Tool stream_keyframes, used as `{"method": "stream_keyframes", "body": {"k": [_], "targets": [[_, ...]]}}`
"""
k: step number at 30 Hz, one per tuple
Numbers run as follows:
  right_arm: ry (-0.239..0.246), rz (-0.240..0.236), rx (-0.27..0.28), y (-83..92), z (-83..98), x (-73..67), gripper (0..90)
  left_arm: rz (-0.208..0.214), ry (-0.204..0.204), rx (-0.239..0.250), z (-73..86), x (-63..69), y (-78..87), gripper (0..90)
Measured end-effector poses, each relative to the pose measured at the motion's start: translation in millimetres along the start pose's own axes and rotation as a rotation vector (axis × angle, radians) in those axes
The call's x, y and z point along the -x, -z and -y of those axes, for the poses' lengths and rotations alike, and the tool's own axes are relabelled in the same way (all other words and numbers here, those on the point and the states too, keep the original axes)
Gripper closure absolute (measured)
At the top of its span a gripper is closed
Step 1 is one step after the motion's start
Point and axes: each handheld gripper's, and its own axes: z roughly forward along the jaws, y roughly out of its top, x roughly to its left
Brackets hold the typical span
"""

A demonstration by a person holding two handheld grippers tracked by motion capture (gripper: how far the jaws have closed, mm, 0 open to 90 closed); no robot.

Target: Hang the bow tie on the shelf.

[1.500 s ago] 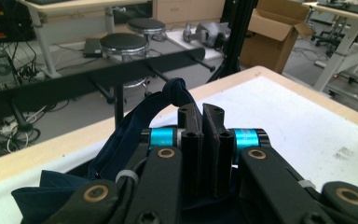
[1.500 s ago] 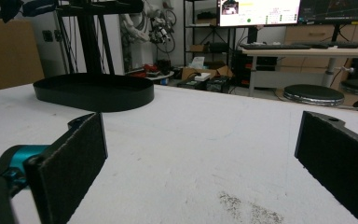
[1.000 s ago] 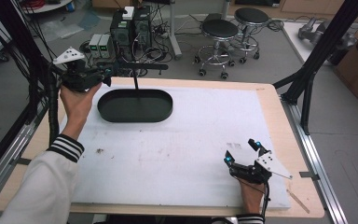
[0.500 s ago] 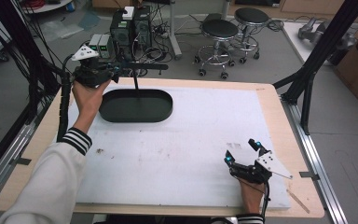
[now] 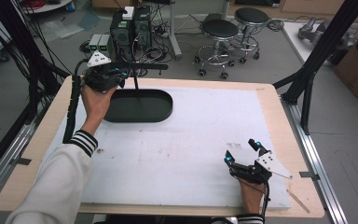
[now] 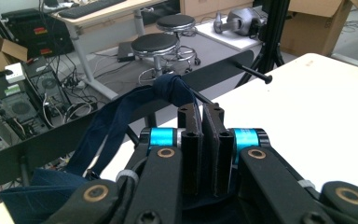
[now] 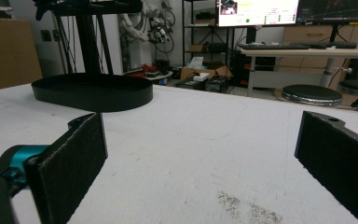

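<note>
Reading labels: no legible writing anywhere; the monitor text in the right gripper view is too small to read. Left gripper point(image 5: 103, 74) is raised at the far left of the table point(image 5: 270, 100), beside the black stand's crossbar point(image 5: 144, 67), above the black oval tray point(image 5: 140, 106). Left gripper view shows what the high view can't: its jaws are pressed together on dark blue cloth point(image 6: 121, 116), which drapes over the crossbar and runs back under the gripper point(image 6: 204, 140). A black peg point(image 6: 254, 73) sticks out from the bar. Right gripper point(image 5: 243, 155) rests low on the white mat point(image 5: 191, 140) near the front right corner, jaws wide apart, nothing between them. Right gripper view shows the tray's low wall side-on with the stand's post point(image 7: 91, 44) rising from it. Stools point(image 5: 220, 29) and computer towers point(image 5: 130, 28) sit on the floor beyond the table.
</note>
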Motion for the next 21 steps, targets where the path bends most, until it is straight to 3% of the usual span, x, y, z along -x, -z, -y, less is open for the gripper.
{"method": "stream_keyframes", "body": {"k": [8,21], "targets": [[-0.001,-0.001,0.004,-0.1,0.0,0.2,1.2,0.004,0.017,-0.016,12.5,-0.5,-4.5,85.6],[-0.002,-0.002,0.003,0.0,0.0,0.0,1.2,-0.020,0.001,-0.045,23.6,0.3,-10.9,85.6]]}}
